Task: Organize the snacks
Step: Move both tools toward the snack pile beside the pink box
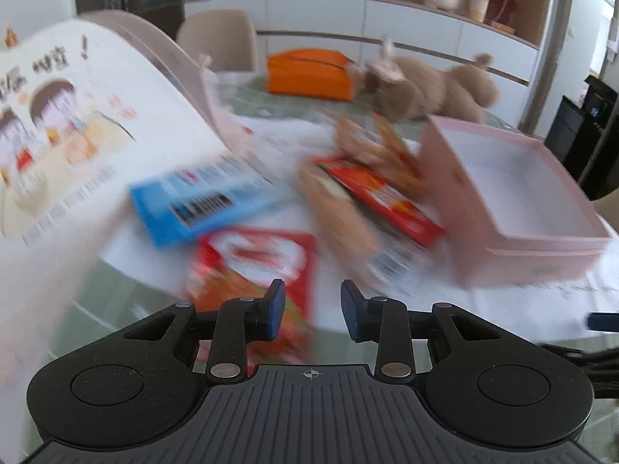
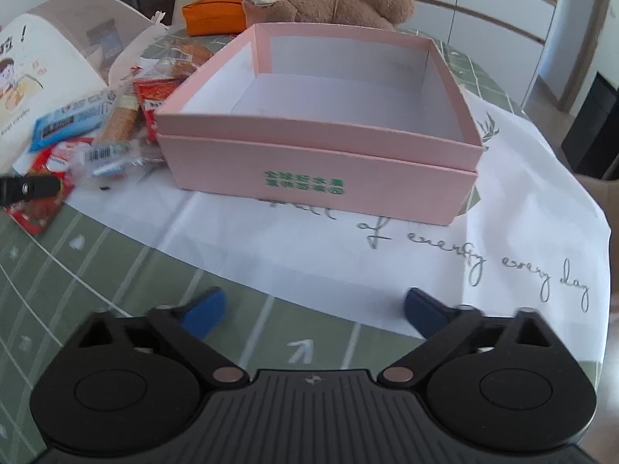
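On the round table with green tiled glass top [image 2: 96, 266] lies one white cloth with grey handwriting [image 2: 503, 201], and on this cloth stands one square pink cardboard box [image 2: 321, 170], open at the top, white inside and with nothing in it. Small green characters are printed on its near wall. Behind the box lies one brown plush bear [image 2: 348, 0] on its side, its long axis going left to right, and beside it is one orange pouch [image 2: 212, 15]. At the left stands one big white paper bag with cartoon children [image 1: 77, 116].

The snacks lie in one heap on the cloth, just left of the pink box. I can count about five to six packets; the left wrist view is blurred, so the exact number is not sure. There is one blue flat packet with a barcode [image 1: 201, 201], its long axis running left to right; one red and white packet [image 1: 255, 270] nearest to the left gripper; one red packet [image 1: 387, 201] against the box wall; one long tan wafer bar in clear wrap [image 2: 120, 123], pointing away toward the bear; and some brown bread-like pieces [image 2: 185, 54] behind.

The left gripper [image 1: 312, 311] hovers above the red and white packet, its jaws narrowly apart and holding nothing. The right gripper [image 2: 315, 311] is in front of the box, jaws wide, holding nothing.
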A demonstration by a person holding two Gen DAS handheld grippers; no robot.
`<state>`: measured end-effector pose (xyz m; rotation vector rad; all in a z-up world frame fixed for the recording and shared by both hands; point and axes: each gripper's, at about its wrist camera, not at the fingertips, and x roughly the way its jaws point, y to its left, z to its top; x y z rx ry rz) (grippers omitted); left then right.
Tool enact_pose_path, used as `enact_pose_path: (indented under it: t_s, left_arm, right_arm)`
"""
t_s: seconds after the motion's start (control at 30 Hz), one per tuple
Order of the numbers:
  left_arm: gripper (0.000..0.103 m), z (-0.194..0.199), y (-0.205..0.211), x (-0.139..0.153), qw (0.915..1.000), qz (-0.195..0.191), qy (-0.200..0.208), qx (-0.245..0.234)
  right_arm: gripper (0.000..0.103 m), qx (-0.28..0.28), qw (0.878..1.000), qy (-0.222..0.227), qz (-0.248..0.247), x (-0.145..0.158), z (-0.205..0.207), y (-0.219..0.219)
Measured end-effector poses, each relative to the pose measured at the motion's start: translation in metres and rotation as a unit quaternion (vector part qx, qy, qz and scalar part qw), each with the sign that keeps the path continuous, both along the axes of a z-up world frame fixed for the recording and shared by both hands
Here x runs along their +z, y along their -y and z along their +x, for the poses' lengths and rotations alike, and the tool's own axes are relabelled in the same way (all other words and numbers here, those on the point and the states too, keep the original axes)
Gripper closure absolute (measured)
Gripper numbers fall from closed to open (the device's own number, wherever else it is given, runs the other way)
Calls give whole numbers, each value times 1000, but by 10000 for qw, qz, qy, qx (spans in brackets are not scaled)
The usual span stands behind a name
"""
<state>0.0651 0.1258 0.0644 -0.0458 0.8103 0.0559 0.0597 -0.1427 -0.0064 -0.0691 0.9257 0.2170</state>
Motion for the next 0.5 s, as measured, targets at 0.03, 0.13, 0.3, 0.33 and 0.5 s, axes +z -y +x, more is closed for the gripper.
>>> enact_pose_path:
  t_s: [0.03,0.13,0.3,0.33,0.5]
  left_arm:
    - [66,5,-10,3,10000,17,-10,-21]
    - [66,24,-36,12,9997,-42,-80,-215]
    - [66,58,-64,31,9976,14,-75,-691]
    - [66,68,-72,34,9972,19,-68,-745]
    - [66,116,-114,22,9984,19,-59,-560]
  right_arm:
    - [11,-19,10000,6,23,6,-1,-5]
    - [11,-20,9998,184,33,25,-6,-24]
    - [11,189,9989,360,-221,60,1,-75]
    - [11,241,9987,374,-260,67,4,-86]
    - [11,427,9985,279,-213,80,23,-141]
